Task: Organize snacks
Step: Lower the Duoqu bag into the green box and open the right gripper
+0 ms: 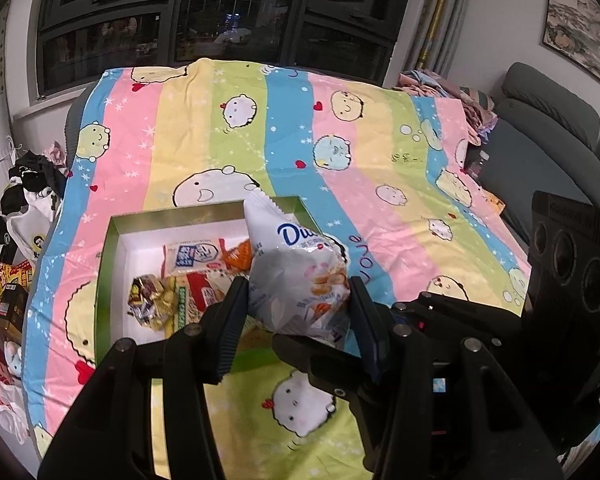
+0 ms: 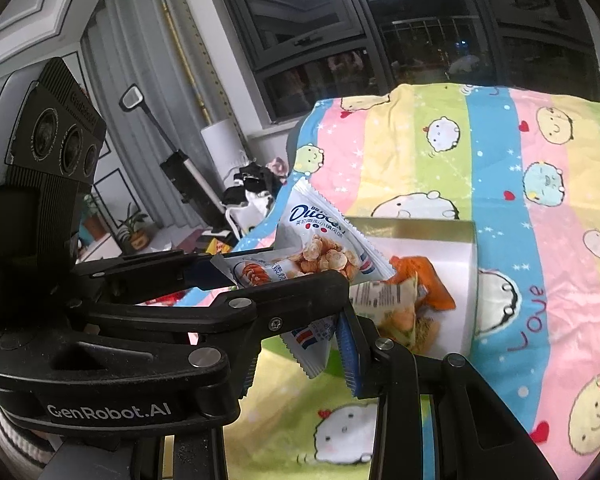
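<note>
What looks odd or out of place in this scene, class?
The white snack bag is clamped by both the left gripper and right gripper at once, above the green box.

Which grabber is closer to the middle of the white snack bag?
Left. The left gripper squeezes the snack bag at its middle; the right gripper has its jaws around its bottom corner.

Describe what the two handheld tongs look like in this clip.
Both are matte black plastic linkages with silver pivot pins. The left tongs have ribbed black pads, one edged blue. The right tongs have ribbed blue pads. In the right view, the left unit reads "GenRobot.AI" in white and carries a black three-lens camera block. No sleeves or cables show.
</note>
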Tool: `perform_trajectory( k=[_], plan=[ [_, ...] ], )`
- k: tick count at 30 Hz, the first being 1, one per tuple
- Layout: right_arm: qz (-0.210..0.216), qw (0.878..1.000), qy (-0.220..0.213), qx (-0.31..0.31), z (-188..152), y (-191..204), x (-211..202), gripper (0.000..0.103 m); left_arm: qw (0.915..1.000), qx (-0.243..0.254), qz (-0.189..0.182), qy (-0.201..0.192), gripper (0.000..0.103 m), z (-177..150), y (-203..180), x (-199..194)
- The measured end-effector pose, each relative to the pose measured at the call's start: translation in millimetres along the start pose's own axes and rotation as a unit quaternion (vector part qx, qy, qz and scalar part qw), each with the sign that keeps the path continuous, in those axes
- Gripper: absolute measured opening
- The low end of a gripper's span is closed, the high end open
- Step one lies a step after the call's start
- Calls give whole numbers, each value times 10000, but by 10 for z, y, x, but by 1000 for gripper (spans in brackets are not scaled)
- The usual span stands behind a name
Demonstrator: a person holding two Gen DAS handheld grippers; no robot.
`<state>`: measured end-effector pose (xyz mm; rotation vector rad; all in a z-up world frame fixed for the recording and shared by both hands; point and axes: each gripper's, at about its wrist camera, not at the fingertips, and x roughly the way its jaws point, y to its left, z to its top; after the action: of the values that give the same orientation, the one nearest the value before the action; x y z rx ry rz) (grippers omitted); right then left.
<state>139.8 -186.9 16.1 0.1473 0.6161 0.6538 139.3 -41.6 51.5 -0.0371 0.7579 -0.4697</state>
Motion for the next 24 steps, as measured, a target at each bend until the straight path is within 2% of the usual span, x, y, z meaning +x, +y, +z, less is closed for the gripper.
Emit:
perform_trajectory(
  k=[8,13,24],
  plan=[
    [76,10000,58,-3,181,-66,308,37,9998,-205,28,23,50,177,290,195],
    [113,9995,300,63,235,-174,578,37,9984,-534,-21,202,50,194,515,437],
    [69,9967,791,188,206,-379,1061,37,9950,-841,-45,534,50,152,786,855]
  ],
)
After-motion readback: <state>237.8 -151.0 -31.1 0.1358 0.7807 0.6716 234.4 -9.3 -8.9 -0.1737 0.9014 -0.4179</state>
